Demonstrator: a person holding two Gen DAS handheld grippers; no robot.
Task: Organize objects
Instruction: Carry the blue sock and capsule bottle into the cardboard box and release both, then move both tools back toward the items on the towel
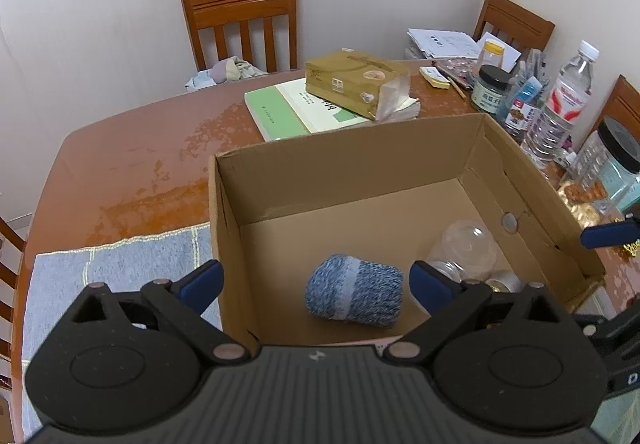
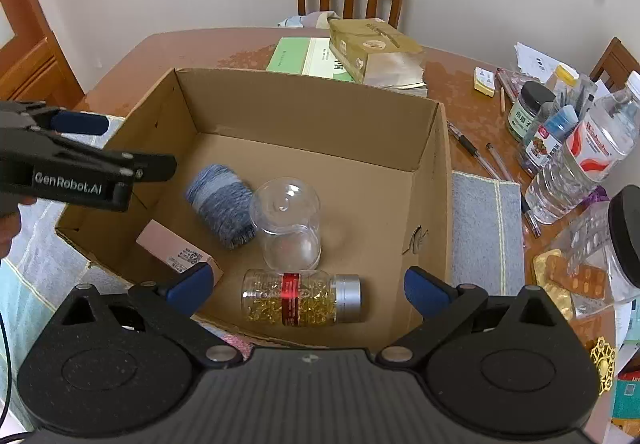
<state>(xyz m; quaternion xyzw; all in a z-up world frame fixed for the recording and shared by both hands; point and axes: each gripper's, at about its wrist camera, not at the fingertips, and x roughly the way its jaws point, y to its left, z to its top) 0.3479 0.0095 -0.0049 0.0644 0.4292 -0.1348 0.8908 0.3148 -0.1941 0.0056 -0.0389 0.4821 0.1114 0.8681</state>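
Observation:
An open cardboard box (image 1: 340, 167) (image 2: 304, 103) stands on the table. Inside lie a blue yarn roll (image 1: 354, 292) (image 2: 222, 197), a clear glass cup (image 2: 286, 224) (image 1: 466, 244) on its side, a capsule bottle (image 2: 300, 298) with a silver cap, and a pink carton (image 2: 178, 250). My left gripper (image 1: 316, 284) is open and empty above the box's near edge, over the yarn. My right gripper (image 2: 306, 286) is open and empty above the capsule bottle. The left gripper's body shows in the right wrist view at the box's left wall (image 2: 80, 167).
Green books (image 1: 288, 107) with a brown packet (image 1: 356, 83) lie behind the box. Jars, a water bottle (image 2: 588, 155), pens (image 2: 472, 151) and blister packs (image 2: 560, 280) crowd the right side. A blue cloth (image 1: 120, 268) lies under the box. Wooden chairs (image 1: 240, 23) surround the table.

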